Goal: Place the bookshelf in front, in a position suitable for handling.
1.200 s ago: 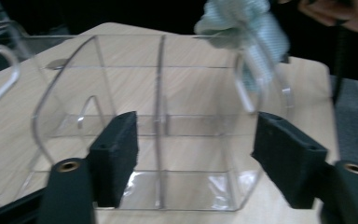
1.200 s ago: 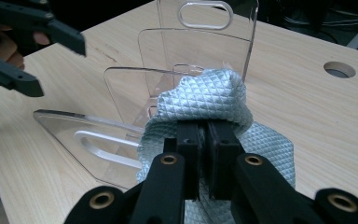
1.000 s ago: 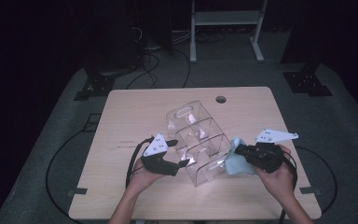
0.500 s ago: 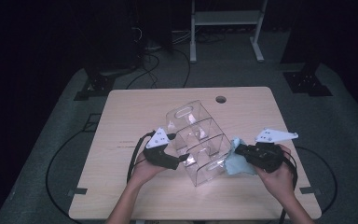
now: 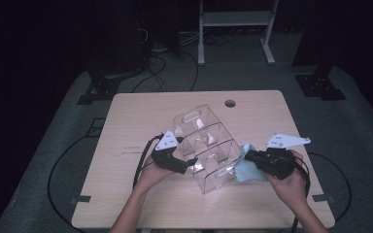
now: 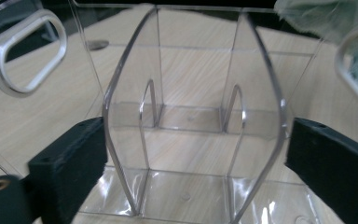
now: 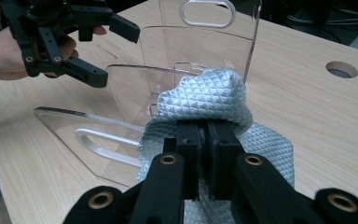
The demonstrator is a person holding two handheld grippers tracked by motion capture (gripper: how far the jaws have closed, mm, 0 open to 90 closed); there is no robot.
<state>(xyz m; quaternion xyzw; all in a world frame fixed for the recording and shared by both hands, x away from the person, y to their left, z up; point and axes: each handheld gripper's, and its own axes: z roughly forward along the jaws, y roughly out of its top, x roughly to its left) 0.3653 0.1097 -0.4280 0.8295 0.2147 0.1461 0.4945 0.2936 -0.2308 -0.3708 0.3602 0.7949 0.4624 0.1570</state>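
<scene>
Leftward, the left gripper (image 5: 190, 164) had closed in on the clear organizer (image 5: 205, 145), jaws apart around a divider; the right gripper (image 5: 247, 156), at 3 o'clock, pinched the cloth (image 5: 246, 170); steadying before wiping seemed wise.

Left claw (image 5: 190, 164) jaws wide apart, aimed right; right claw (image 5: 248, 156) jaws clamped together, aimed left.

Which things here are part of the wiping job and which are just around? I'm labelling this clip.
In the job:
clear acrylic organizer
light blue cloth, pinched in the right gripper
left gripper, jaws open around a divider

Just around:
table
white stand
floor cables
</scene>
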